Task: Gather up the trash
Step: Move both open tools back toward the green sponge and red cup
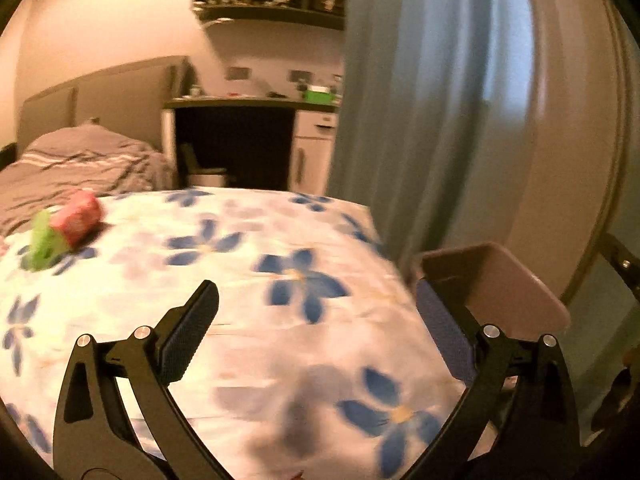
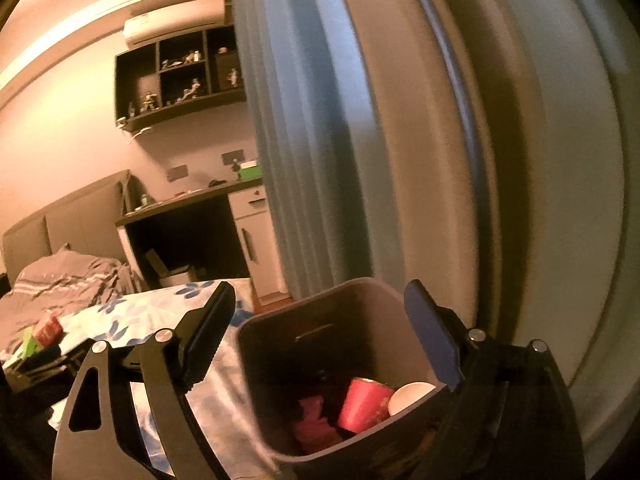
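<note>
The left gripper (image 1: 316,320) gapes empty over the floral bedspread (image 1: 240,264); the right gripper (image 2: 320,320) spreads empty above the brown bin (image 2: 344,320), which holds a red cup (image 2: 362,404). A red packet (image 1: 82,216) lies on the bedspread's far left.

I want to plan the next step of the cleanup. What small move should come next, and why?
Probably swing the left tool, open and empty, toward the red can and green wrapper lying on the flowered bedspread. The bin already holds a red cup, so these seem left.
</note>
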The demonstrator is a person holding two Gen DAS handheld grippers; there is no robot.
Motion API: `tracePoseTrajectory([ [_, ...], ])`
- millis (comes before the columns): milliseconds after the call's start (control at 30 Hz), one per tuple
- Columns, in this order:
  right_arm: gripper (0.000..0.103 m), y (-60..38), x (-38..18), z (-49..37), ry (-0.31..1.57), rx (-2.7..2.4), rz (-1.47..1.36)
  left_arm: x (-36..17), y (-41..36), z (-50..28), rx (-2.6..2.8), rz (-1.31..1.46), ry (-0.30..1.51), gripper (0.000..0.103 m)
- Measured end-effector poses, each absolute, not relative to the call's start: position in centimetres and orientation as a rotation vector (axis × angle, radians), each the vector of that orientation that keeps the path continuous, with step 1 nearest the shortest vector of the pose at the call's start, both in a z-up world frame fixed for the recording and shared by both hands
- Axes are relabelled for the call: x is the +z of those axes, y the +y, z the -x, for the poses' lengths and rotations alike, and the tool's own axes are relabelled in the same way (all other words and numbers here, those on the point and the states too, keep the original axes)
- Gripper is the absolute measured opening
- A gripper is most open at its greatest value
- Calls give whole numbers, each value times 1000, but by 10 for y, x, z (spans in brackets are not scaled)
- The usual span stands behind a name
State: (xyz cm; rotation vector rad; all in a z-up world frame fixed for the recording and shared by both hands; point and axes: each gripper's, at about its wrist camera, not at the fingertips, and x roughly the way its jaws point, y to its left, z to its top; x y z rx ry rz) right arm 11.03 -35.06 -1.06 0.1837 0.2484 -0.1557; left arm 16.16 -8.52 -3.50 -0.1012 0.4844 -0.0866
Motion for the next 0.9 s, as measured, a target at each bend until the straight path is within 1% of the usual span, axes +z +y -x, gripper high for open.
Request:
tracePoseTrajectory([
  [400,84,-272,-9,-119,276,4,-156,-33,48,-132,206,162,455,97],
  [900,85,-111,-11,-163,340,270,-68,-35,207,-111,479,216,435,97],
])
